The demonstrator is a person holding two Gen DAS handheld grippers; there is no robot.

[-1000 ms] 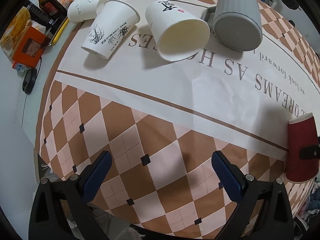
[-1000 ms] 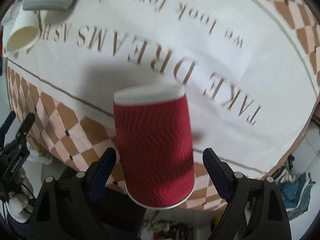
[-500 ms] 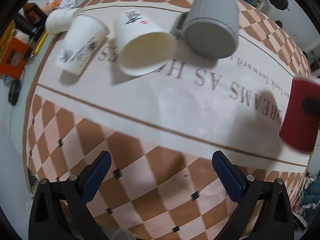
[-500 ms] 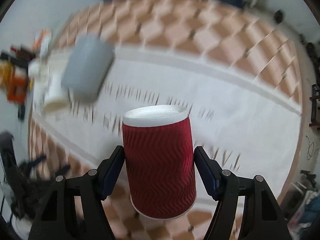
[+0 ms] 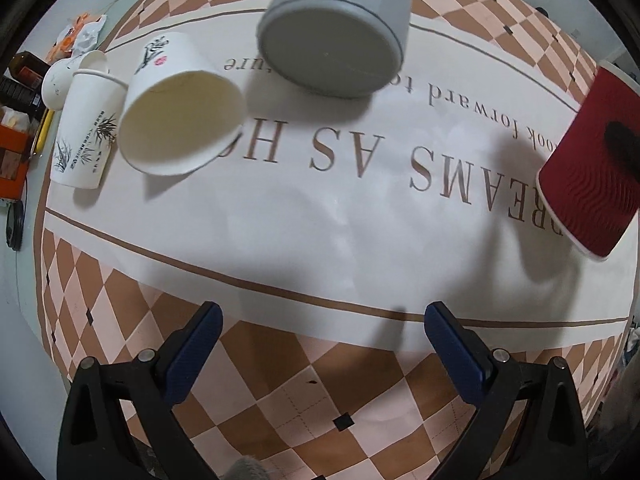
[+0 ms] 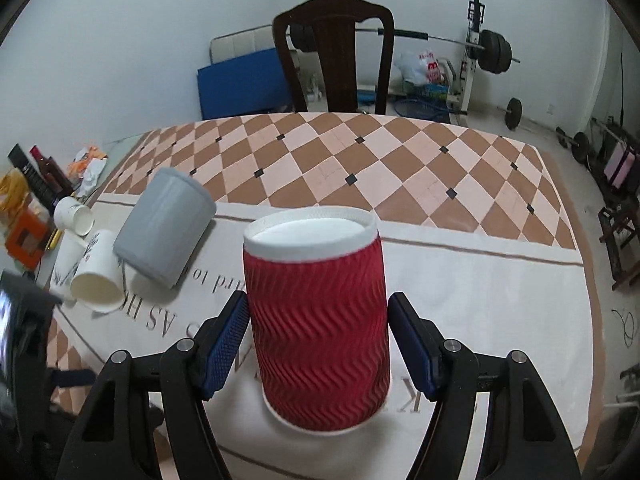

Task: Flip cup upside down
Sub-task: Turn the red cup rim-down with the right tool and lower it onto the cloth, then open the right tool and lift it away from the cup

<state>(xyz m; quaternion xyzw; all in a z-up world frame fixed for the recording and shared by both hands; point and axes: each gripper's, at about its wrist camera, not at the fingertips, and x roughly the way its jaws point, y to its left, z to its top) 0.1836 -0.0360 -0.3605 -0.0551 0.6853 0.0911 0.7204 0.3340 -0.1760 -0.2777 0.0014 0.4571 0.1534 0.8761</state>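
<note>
A red ribbed paper cup point(image 6: 320, 336) stands between the fingers of my right gripper point(image 6: 318, 336), white base up and mouth down on the white tablecloth point(image 6: 480, 292). The jaws sit close to its sides, with a thin gap at the right pad point(image 6: 412, 340). The cup also shows at the right edge of the left wrist view point(image 5: 592, 164). My left gripper point(image 5: 320, 344) is open and empty above the checkered table edge, apart from every cup.
A grey mug point(image 5: 336, 28) lies on its side beside white paper cups point(image 5: 180, 108) at the far left. Bottles and an orange box point(image 6: 24, 236) sit off the cloth. A dark chair point(image 6: 334, 56) stands behind the table.
My right gripper turned level, bringing the red cup upside down onto the cloth. My left gripper moved closer to the white cups and mug.
</note>
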